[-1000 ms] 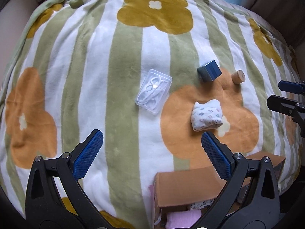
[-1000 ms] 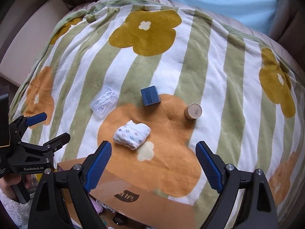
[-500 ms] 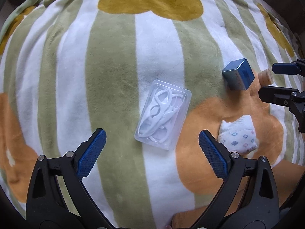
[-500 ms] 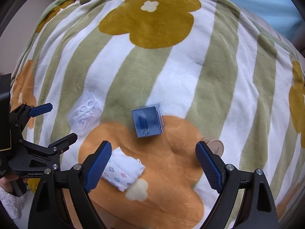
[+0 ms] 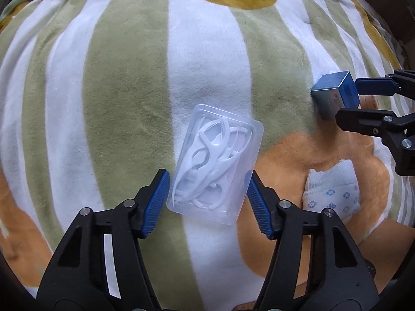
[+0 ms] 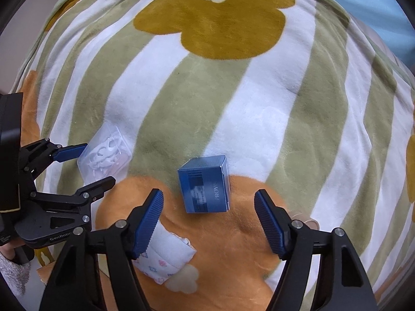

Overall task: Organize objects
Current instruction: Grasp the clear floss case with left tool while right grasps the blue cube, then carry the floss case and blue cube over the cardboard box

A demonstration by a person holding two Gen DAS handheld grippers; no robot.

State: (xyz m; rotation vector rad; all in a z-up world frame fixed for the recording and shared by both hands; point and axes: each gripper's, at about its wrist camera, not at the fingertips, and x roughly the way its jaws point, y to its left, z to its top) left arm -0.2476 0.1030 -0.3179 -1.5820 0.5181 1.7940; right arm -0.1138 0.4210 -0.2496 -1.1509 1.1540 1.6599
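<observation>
Left gripper (image 5: pixel 207 197): its jaws are closing around the clear case of floss picks (image 5: pixel 215 163); the blue pads are sitting at the case's 2 long sides, looking just about in contact, though a firm squeeze is not showing yet.
Right gripper (image 6: pixel 208 220): its jaws are closing too, with the blue carton (image 6: pixel 205 184) lying between them near the tips; gaps are showing on both sides, so nothing is being gripped.
Task's things: all 4 loose items are lying on the striped flower blanket (image 6: pixel 259 98), none being carried; the case is resting on a white stripe, the carton at the edge of an orange flower.
Progress: judging from this, the tidying is only beginning, with 2 pickups being started at once and every item remaining to be put away.
Left to do: the folded patterned sock (image 6: pixel 166 256) and the small tan cylinder (image 6: pixel 307 220) are waiting untouched.
Around: the sock is lying partly under the right gripper's left finger; the cylinder is peeking out behind its right finger.
In the way: the soft blanket is giving under the items, and the 2 grippers are working near each other, so crowding looks possible.
</observation>
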